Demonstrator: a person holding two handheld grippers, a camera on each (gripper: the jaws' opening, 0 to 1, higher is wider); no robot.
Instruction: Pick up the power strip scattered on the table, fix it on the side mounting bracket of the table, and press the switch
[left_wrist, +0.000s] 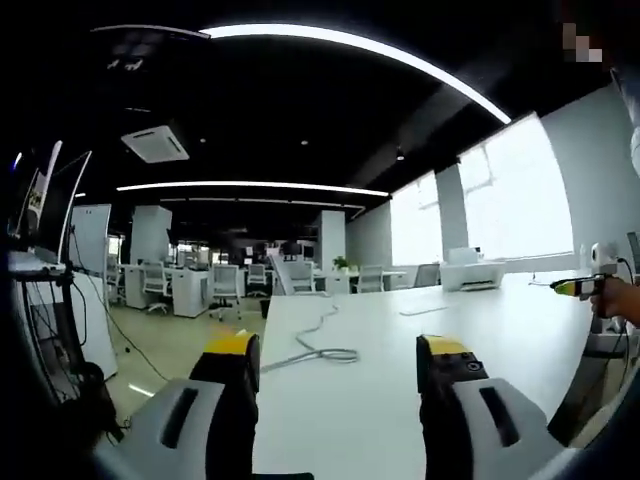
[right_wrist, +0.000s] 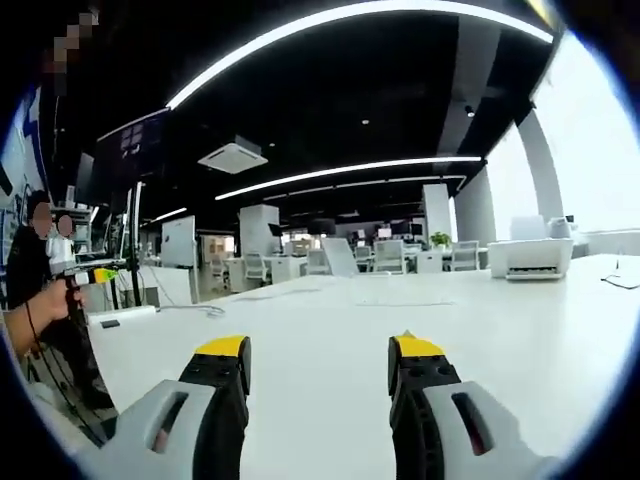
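A long white counter (left_wrist: 400, 400) runs through an open-plan office under curved ceiling light strips (left_wrist: 360, 45), with rows of desks and chairs (right_wrist: 300, 268) well beyond its far end. A white printer (right_wrist: 530, 258) sits at the counter's far window-side corner.

The power strip (right_wrist: 120, 318), a slim white bar, lies near the counter's left edge in the right gripper view, its white cord (left_wrist: 320, 345) trailing in a loop across the counter top in the left gripper view. A few flat papers (left_wrist: 425, 311) rest further along, toward the far end.

Both tools hang above the near end of the counter. The left hand-held gripper (left_wrist: 340, 365) has its yellow-tipped jaws standing wide apart with nothing between them; the right hand-held gripper (right_wrist: 320, 365) is likewise spread wide and carries nothing. In each view the other tool shows at the picture's margin, held in a person's hand (right_wrist: 45, 305).

The job looks barely begun: this reads as the approach before the pick-up, with the strip untouched on the counter and the side mounting bracket not made out from here. The next move would call for bringing one gripper over to the strip by the counter's edge, lining the jaws across its narrow width, and minding the cord so it does not drag or snag on the way to the bracket.
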